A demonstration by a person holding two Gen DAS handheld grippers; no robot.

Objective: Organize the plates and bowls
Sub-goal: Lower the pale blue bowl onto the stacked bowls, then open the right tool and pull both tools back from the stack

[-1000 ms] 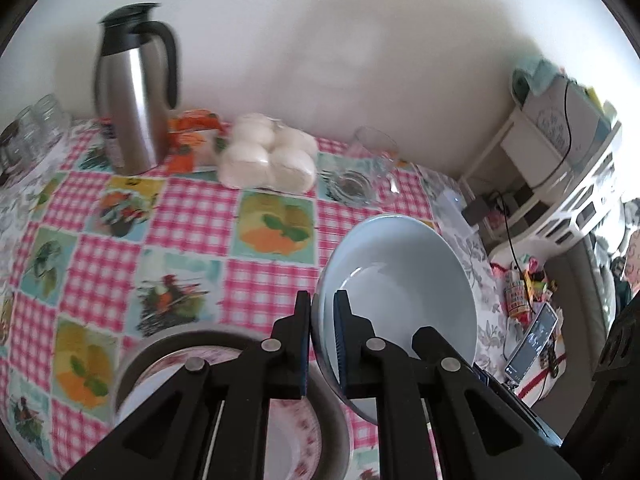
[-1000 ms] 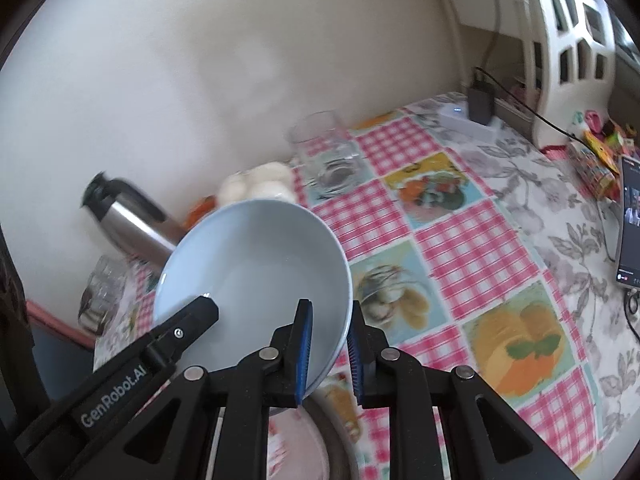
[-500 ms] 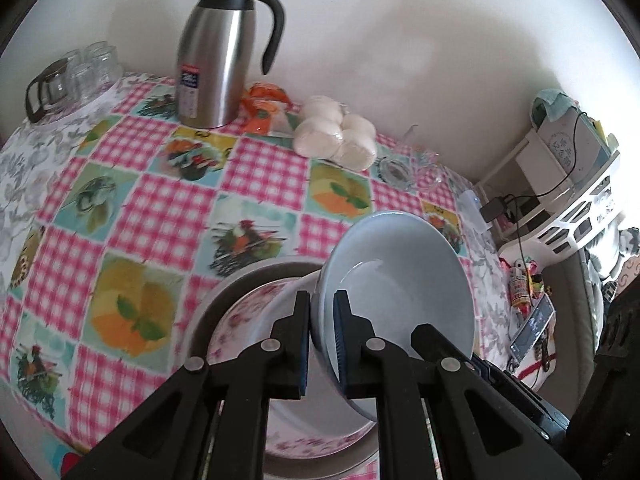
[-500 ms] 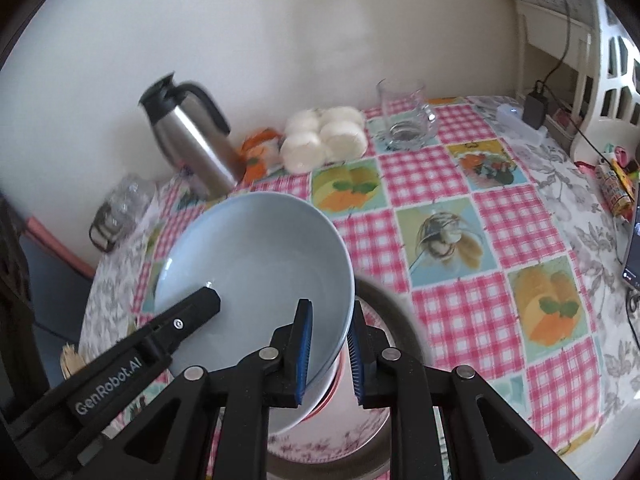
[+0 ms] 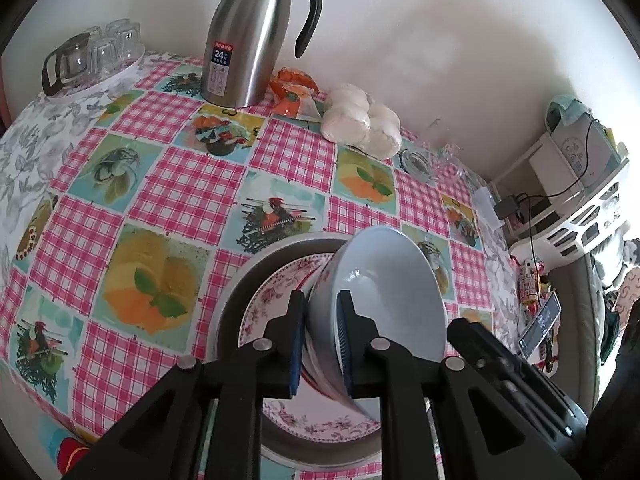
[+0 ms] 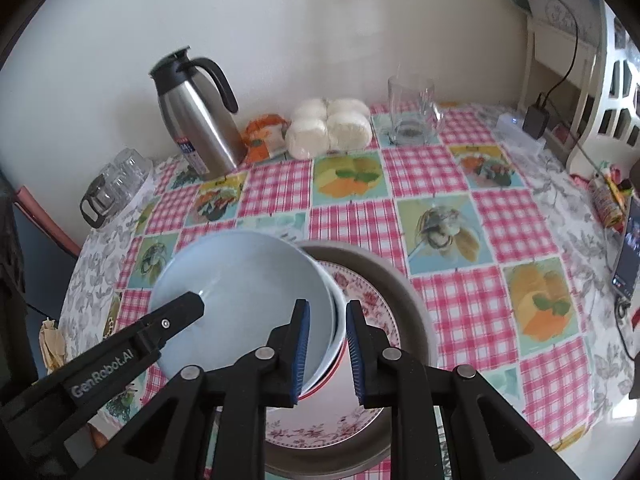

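A light blue bowl (image 5: 392, 280) (image 6: 248, 292) is nested in a white bowl with a red rim (image 6: 339, 344). The stack tilts over a pink floral plate (image 5: 280, 292) (image 6: 372, 300), which lies in a wide grey dish (image 5: 240, 280) (image 6: 408, 292). My left gripper (image 5: 322, 340) straddles the stack's near wall. Its jaws are opening, and the pads still touch the wall. My right gripper (image 6: 326, 344) is shut on the opposite rim, one pad inside the blue bowl and one outside the white bowl. One left finger (image 6: 180, 312) reaches into the bowl in the right wrist view.
A steel thermos (image 5: 248, 40), an orange snack pack (image 5: 292, 92) and a bag of white buns (image 5: 360, 124) stand along the wall. A drinking glass (image 6: 412, 112) stands at the back right, a glass teapot with cups (image 5: 88, 56) at the back left. A phone (image 6: 628, 256) lies at the right edge.
Both grippers have carried the bowl stack across the table and down over the floral plate in the grey dish. The left jaws stand slightly wider than before.
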